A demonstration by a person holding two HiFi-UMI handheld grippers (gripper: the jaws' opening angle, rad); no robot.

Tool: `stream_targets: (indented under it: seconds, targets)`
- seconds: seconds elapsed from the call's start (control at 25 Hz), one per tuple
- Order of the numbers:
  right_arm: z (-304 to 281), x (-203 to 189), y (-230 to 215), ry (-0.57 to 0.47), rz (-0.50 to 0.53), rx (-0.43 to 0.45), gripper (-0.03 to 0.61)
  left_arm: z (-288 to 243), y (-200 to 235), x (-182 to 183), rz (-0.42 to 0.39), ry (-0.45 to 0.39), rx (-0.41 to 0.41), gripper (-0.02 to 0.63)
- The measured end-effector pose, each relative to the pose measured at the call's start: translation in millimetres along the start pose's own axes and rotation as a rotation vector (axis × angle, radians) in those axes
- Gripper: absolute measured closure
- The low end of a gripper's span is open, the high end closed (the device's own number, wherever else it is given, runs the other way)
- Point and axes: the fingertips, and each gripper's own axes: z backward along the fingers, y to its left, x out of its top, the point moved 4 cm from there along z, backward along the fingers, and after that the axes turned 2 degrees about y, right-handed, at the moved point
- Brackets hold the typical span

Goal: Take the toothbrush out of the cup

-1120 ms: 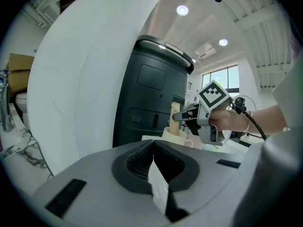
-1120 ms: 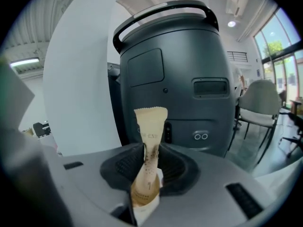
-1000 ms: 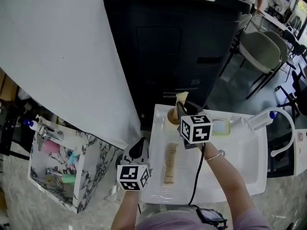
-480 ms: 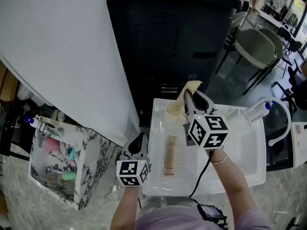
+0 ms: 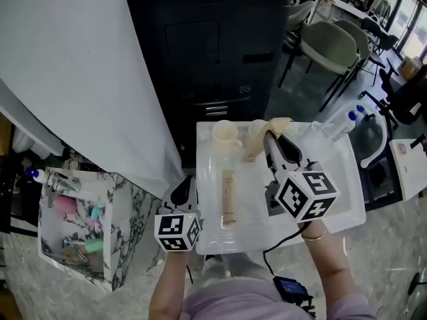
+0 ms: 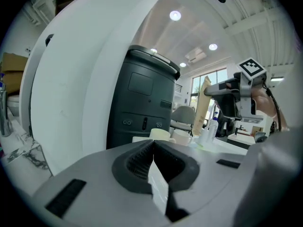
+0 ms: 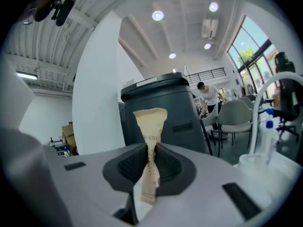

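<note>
Beige toothbrush (image 7: 150, 119) in right tongs (image 7: 150, 150)

Right tongs (image 5: 269, 137), jaws just closing, clamp a paper-wrapped toothbrush (image 5: 280, 123) slanting across the right cup (image 5: 255, 128). The left cup (image 5: 225, 133) stands beside it on the white tabletop (image 5: 333, 179). A second wrapped toothbrush (image 5: 229, 197) lies flat near the left tongs (image 5: 186, 184).

White tray (image 5: 340, 195) before me: cream cup (image 5: 225, 133) and second cup (image 5: 256, 129) side by side at far edge; paper-wrapped packet (image 5: 229, 197) flat, lengthwise, left of centre.
</note>
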Motion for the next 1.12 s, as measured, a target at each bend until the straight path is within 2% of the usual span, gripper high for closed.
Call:
stream_targets:
  seconds: [0.32, 0.56, 0.84, 1.12]
  targets:
    - [63.4, -57.9, 2.6, 0.129, -0.082, -0.048, 0.526, 11.5, -24.6, -9.3, -0.029, 0.022, -0.091, 0.612]
    - [85.6, -110.3, 7.5, 0.263, -0.141, -0.054, 0.528, 18.1, -37.7, -22.6, -0.039, 0.050, -0.134, 0.612]
    - [75.9, -159.9, 6.4, 0.399, -0.168, -0.039, 0.531, 19.6, -33.7, -38.2, -0.022, 0.086, -0.116, 0.612]
    - [47.1, -183.3, -1.2, 0.472, -0.161, -0.023, 0.532, 8.6, -21.6, -44.3, 0.002, 0.105, -0.068, 0.612]
